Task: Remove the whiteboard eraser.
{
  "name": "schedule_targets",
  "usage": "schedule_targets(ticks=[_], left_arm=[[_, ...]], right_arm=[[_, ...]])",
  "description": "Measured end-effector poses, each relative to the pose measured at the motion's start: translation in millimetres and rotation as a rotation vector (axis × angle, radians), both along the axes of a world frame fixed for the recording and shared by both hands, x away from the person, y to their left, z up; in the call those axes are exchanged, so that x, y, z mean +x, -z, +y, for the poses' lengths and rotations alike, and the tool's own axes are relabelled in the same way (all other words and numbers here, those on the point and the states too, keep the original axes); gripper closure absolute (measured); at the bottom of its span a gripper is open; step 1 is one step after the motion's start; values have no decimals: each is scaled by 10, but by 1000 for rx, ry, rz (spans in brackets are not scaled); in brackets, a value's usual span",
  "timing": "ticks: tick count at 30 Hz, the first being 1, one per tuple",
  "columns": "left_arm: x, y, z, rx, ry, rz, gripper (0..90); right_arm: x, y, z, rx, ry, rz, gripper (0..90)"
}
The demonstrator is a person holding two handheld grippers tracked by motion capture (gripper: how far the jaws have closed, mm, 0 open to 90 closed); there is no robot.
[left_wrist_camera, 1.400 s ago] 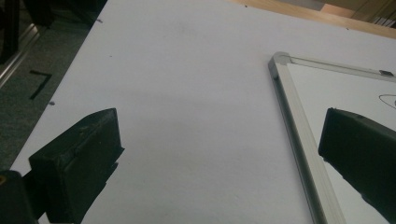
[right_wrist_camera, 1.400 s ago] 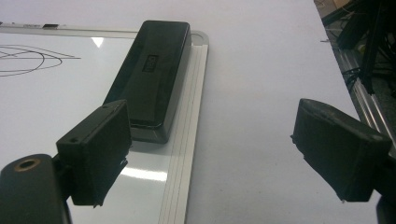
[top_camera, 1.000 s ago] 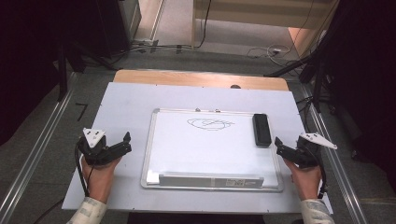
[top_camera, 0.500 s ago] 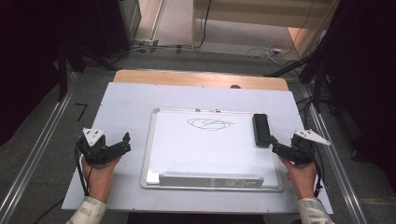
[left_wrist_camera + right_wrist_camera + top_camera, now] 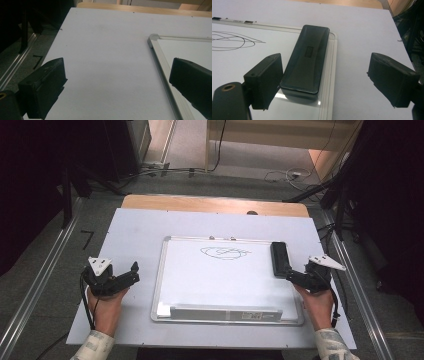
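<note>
Jaws of right gripper (image 5: 324, 80) spread wide, black eraser (image 5: 307, 60) between, near end only

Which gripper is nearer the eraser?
Right. The right gripper is open at the eraser's near end; the left gripper sits across the whiteboard.
</note>
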State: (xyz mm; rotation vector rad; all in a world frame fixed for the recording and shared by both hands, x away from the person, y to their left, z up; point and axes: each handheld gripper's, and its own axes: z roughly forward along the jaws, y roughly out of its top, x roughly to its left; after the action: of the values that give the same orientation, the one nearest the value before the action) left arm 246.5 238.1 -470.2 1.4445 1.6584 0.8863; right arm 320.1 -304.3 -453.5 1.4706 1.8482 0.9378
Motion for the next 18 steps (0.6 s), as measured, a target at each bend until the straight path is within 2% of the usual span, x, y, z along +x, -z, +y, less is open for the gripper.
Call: schedule_targets(ticks=[13,18], left_arm=[[2,5,7,2,-1,3,12],[6,8,4,2,1,5,12]], right_arm=[[225,0,86,23,1,12,137],[320,10,123,17,9,25,137]])
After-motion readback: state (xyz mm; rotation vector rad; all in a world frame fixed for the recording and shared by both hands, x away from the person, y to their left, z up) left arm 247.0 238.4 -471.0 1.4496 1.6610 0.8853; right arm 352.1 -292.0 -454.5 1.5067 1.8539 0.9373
